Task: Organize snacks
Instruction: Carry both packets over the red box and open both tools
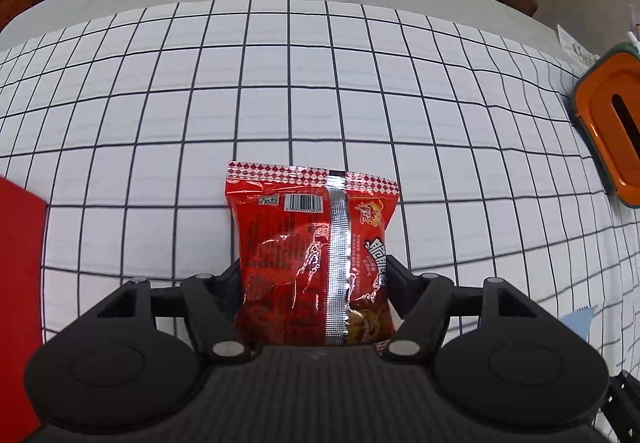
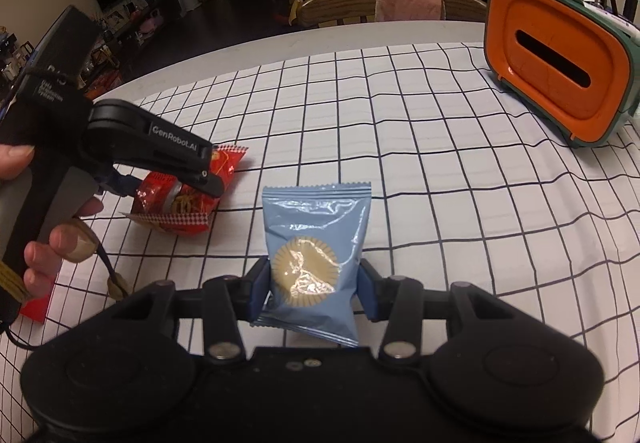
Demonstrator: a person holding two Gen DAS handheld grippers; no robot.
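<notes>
Left gripper is clamped on a red snack packet, barcode side up, low over the checked cloth on the tabletop. Right gripper pinches a blue biscuit packet by its sides — held upright, just right of the red one. An orange box stands at the far right.

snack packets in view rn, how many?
2. The red snack packet sits between the fingers of the left hand-held gripper; the blue snack packet is in the right hand-held gripper. Both are over the checked tablecloth. More may lie out of frame.
</notes>
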